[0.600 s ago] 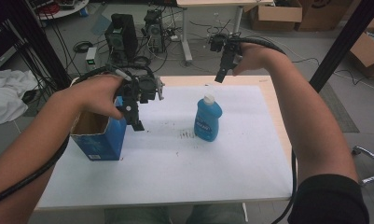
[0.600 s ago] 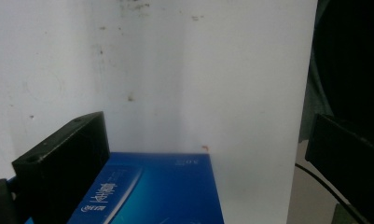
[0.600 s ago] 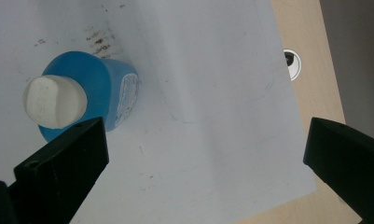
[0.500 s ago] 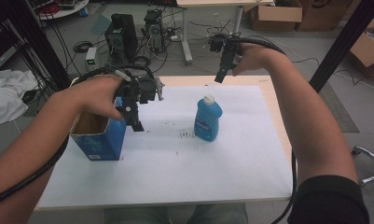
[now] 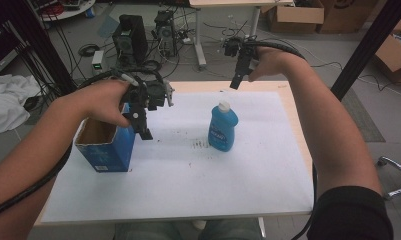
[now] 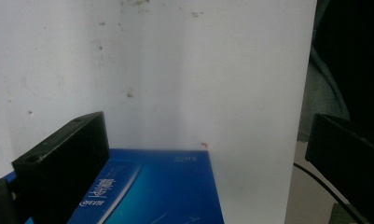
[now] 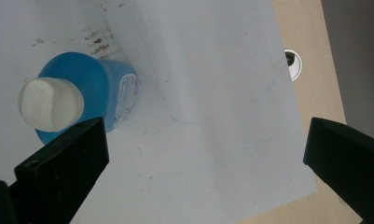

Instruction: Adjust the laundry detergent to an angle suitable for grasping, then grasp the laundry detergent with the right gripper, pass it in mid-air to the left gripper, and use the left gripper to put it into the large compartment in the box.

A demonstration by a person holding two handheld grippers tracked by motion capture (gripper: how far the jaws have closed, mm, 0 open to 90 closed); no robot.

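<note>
Currently, the left gripper (image 5: 144, 131) hangs just beside the upper right edge of the open blue box (image 5: 107, 145), which stands upright near the left side of the table (image 5: 188, 190). In the left gripper view its two black jaws are spread wide, with nothing between them except the white table surface and the top of the box (image 6: 147, 191) below. The right gripper (image 5: 236, 82) is held above the far edge of the table, well apart from the blue bottle (image 5: 223, 127), which stands upright near the table's middle. In the right gripper view the jaws are likewise spread wide and hold nothing; the bottle (image 7: 89, 88), white cap up, appears beside the left jaw.
</note>
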